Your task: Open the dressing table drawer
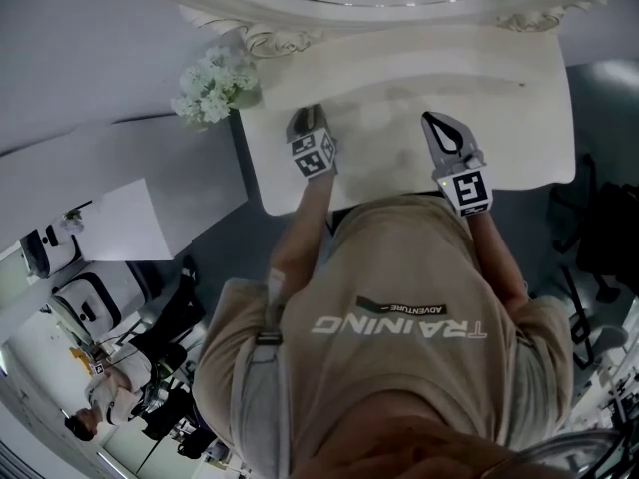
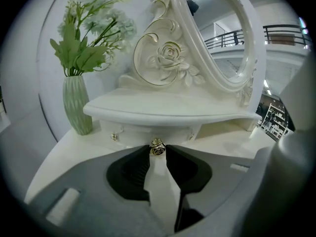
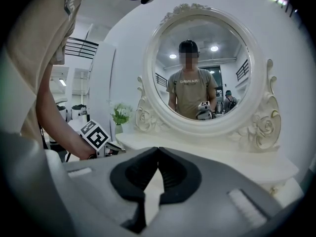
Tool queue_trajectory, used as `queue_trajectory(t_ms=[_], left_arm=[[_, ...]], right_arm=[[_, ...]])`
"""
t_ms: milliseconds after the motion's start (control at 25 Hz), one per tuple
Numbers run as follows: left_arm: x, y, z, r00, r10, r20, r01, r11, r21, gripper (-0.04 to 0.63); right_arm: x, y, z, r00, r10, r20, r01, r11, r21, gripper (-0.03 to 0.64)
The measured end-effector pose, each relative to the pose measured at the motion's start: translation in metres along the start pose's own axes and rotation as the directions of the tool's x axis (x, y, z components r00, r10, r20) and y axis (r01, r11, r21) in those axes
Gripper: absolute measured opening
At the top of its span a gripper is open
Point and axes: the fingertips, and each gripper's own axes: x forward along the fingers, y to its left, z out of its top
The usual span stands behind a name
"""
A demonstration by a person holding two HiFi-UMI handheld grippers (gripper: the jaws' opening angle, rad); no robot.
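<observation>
The white dressing table (image 1: pixel 519 88) carries a raised shelf with a small drawer (image 2: pixel 143 131) under it. In the left gripper view, the drawer's gold rose-shaped knob (image 2: pixel 157 147) sits right between the tips of my left gripper (image 2: pixel 157 151), and both black pads touch it. From the head view the left gripper (image 1: pixel 305 116) reaches over the tabletop toward the mirror base. My right gripper (image 3: pixel 158 149) is shut with nothing in it, its tips meeting. It hovers over the tabletop, right of the left gripper (image 1: pixel 433 120).
A green ribbed vase (image 2: pixel 78 102) with white flowers (image 1: pixel 215 83) stands at the table's left end. The oval mirror (image 3: pixel 202 68) in a carved frame rises behind the shelf. Smaller gold knobs (image 2: pixel 114 136) flank the drawer. Office furniture stands on the floor at the left (image 1: pixel 90 297).
</observation>
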Motion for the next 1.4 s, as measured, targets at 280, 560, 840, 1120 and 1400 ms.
queue_trajectory(t_ms=[280, 560, 840, 1120, 1400], left_arm=[[-0.006, -0.002, -0.004, 0.999, -0.011, -0.034, 0.012, 0.999, 0.051, 0.103], [-0.015, -0.001, -0.011, 0.999, -0.012, -0.04, 0.014, 0.999, 0.048, 0.101], [-0.026, -0.003, -0.02, 0.999, -0.013, -0.045, 0.015, 0.999, 0.031, 0.101], [-0.039, -0.003, -0.029, 0.998, -0.018, -0.056, 0.019, 0.999, 0.028, 0.101], [-0.049, -0.005, -0.038, 0.998, -0.021, -0.064, 0.023, 0.999, 0.026, 0.101]], right_arm=[[0.003, 0.002, -0.005, 1.0, 0.01, -0.005, -0.01, 1.0, 0.007, 0.003], [0.006, 0.007, -0.004, 1.0, 0.008, 0.003, -0.008, 1.0, 0.018, 0.003], [0.006, 0.015, -0.003, 1.0, 0.008, 0.0, -0.008, 1.0, 0.01, 0.003], [0.007, 0.026, 0.003, 1.0, 0.014, 0.006, -0.014, 1.0, -0.001, 0.003], [0.007, 0.038, 0.008, 1.0, 0.017, 0.01, -0.017, 1.0, 0.0, 0.003]])
